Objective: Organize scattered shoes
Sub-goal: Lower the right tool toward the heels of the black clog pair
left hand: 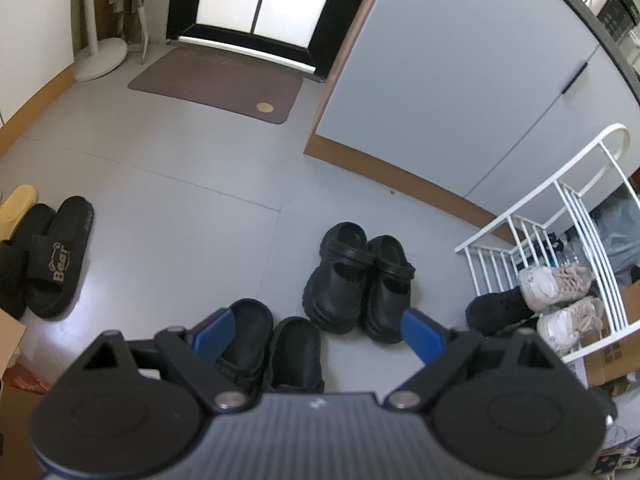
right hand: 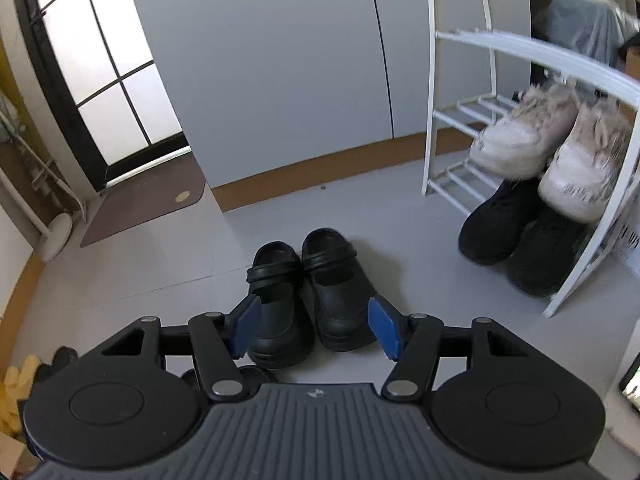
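Note:
A pair of black chunky strap shoes (right hand: 308,292) stands side by side on the grey floor, toes toward me. My right gripper (right hand: 316,328) hovers over their toes, open, its blue pads apart on either side and not touching them. In the left wrist view the same pair (left hand: 356,280) sits ahead, and a pair of black clogs (left hand: 276,344) lies under my left gripper (left hand: 316,332), which stands wide open and holds nothing. Black "Bear" slides (left hand: 56,260) and a yellow slipper (left hand: 16,204) lie at the left.
A white shoe rack (right hand: 436,120) stands at the right with pale fluffy sneakers (right hand: 548,148) above black sneakers (right hand: 516,236). Grey cabinet doors (right hand: 280,60) rise behind. A brown doormat (left hand: 220,84) lies before the dark-framed door (left hand: 260,4). A cardboard box (left hand: 612,352) sits by the rack.

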### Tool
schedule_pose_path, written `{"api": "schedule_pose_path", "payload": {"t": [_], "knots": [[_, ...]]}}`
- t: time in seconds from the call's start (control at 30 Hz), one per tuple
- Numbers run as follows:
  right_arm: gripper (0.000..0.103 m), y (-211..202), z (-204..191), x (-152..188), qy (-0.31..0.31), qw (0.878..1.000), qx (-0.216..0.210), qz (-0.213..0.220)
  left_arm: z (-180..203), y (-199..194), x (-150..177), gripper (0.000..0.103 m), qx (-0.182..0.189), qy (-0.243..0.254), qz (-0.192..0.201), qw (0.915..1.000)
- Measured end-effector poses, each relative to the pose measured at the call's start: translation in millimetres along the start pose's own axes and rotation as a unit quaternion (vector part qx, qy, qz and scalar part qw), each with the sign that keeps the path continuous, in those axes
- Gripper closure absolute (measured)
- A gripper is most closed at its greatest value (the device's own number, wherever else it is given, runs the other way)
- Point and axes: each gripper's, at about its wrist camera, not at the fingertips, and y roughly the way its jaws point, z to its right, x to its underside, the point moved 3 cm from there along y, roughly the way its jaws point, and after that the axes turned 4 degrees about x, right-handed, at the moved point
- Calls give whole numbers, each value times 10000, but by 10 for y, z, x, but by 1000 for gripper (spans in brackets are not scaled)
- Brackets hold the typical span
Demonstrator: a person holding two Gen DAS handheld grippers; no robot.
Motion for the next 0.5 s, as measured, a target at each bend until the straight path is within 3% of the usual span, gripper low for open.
{"api": "schedule_pose_path", "payload": {"t": [0.5], "knots": [[38,905,-71,139,-215,9995,-116,-209,176,395,-67,11,-121,87,-272,9995]]}}
